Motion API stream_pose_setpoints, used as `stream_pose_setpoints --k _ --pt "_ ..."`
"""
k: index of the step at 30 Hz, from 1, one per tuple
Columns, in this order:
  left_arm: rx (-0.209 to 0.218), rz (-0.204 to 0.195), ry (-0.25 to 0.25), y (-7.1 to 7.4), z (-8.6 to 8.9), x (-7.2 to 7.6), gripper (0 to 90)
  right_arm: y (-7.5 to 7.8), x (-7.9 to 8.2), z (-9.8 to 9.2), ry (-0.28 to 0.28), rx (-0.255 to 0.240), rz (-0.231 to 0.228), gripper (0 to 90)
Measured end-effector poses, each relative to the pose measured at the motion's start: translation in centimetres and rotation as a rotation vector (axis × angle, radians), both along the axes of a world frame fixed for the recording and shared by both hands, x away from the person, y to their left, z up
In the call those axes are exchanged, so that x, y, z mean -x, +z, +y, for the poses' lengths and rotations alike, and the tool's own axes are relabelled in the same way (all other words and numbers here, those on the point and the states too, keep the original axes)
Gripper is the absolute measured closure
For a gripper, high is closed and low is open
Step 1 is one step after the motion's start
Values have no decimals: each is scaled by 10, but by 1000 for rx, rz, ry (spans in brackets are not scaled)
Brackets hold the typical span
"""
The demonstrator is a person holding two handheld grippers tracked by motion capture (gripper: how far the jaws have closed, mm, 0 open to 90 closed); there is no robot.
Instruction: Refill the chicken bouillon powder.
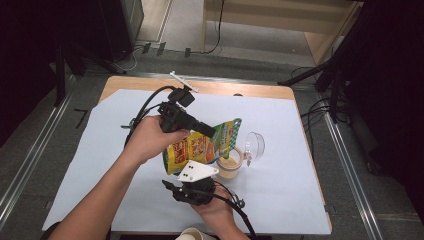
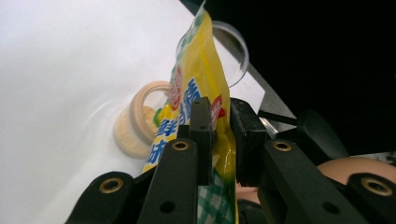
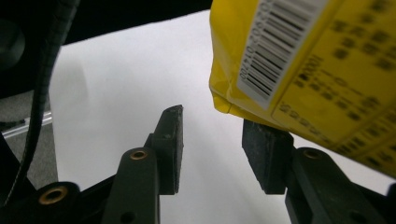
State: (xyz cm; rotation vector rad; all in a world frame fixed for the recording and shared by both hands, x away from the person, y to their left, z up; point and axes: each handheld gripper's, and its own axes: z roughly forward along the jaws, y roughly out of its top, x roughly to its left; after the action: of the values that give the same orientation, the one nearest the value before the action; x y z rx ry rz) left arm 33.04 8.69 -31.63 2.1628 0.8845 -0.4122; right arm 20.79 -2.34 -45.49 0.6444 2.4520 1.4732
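High view, pouch: yellow seasoning pouch [image 1: 200, 146] held tilted above the small open jar [image 1: 230, 164], top corner aimed toward the jar mouth.
Left gripper view, grip: left gripper [image 2: 219, 135] clamped on the pouch [image 2: 201, 84], pads pressing both faces mid-body.
Right gripper view, jaws: right gripper [image 3: 212, 144] apart, nothing between the pads; pouch's barcoded bottom corner [image 3: 299, 60] hanging just above one pad, no contact visible.
Jar: low, round, pale contents inside, standing on the white sheet [image 1: 280, 200] just under the pouch.
Lid: clear lid [image 1: 254, 145] lying just beside the jar, on its far side.
Risk, spill: likely overshoot past the narrow jar mouth if tipped further, since only one gripper steadies the limp pouch.
Risk, knock: possible bump of jar or lid by the swinging lower corner.
Left hand pose: left hand [image 1: 150, 137] raised above the table, gripper pointing right and slightly down.
Right hand pose: right hand [image 1: 217, 210] low near the table's front edge, gripper aimed up toward the pouch's underside.
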Motion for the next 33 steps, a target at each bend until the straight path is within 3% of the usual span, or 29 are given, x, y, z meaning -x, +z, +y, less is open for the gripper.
stream_pose_setpoints --k 3,7,11,33 --pt "-23 0 -13 -4 0 2 816 -5 -1 0 -1 12 13 604" --pt "-15 -4 -8 -8 2 2 821 -6 -2 -1 7 -5 1 633" --pt "-14 -15 -14 -10 3 4 822 -10 -4 -1 8 18 -10 632" --pt "-56 -47 -47 -14 -6 -1 825 -9 -3 -1 11 18 -2 630"
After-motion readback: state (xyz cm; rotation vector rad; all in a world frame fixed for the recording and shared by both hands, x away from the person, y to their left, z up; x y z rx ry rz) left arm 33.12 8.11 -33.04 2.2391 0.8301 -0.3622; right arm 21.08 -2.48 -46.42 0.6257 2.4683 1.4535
